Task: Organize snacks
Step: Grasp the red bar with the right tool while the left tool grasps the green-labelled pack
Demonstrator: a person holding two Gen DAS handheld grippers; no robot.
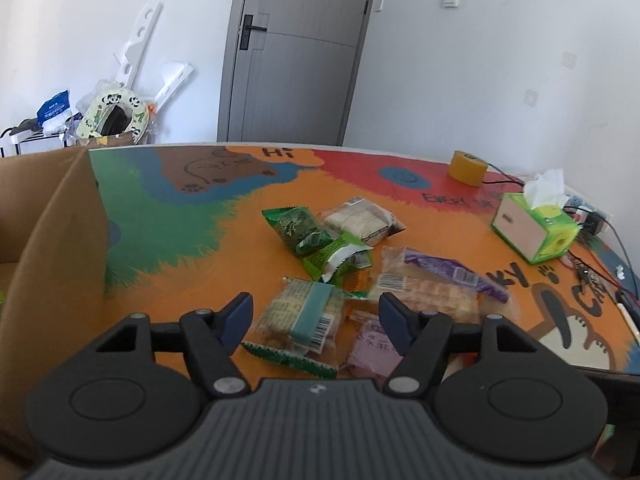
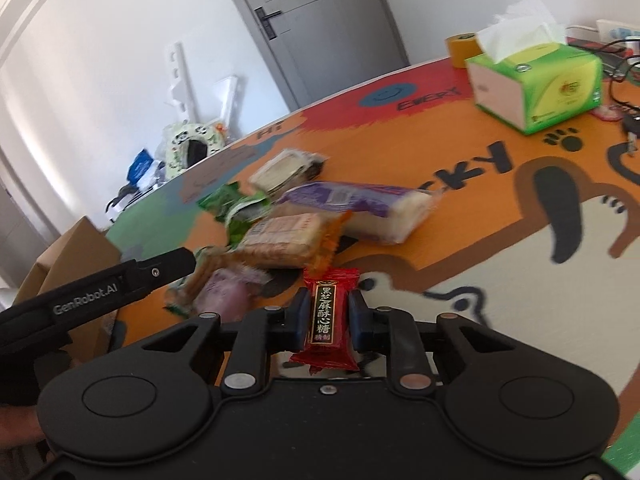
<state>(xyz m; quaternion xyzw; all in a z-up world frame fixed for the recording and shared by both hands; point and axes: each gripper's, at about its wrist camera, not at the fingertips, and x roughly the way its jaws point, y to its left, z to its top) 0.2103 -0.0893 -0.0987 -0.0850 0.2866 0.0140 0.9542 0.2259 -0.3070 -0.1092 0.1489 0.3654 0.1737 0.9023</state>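
A pile of wrapped snacks lies on the colourful table [image 1: 200,240]: green packets [image 1: 298,226], a clear cracker pack [image 1: 360,218], a purple-labelled pack [image 1: 440,272] and a teal-banded pack [image 1: 304,316]. My left gripper [image 1: 316,316] is open above the teal-banded pack. My right gripper [image 2: 330,314] is shut on a red candy packet [image 2: 330,318], held above the table near the pile. The purple pack [image 2: 360,204] and an orange-edged pack [image 2: 288,236] lie beyond it. The left gripper's body [image 2: 100,292] shows at left.
A cardboard box [image 1: 52,240] stands at the table's left. A green tissue box [image 1: 536,224], a yellow tape roll [image 1: 466,168] and cables [image 1: 600,240] sit at the right. A grey door [image 1: 296,52] is behind.
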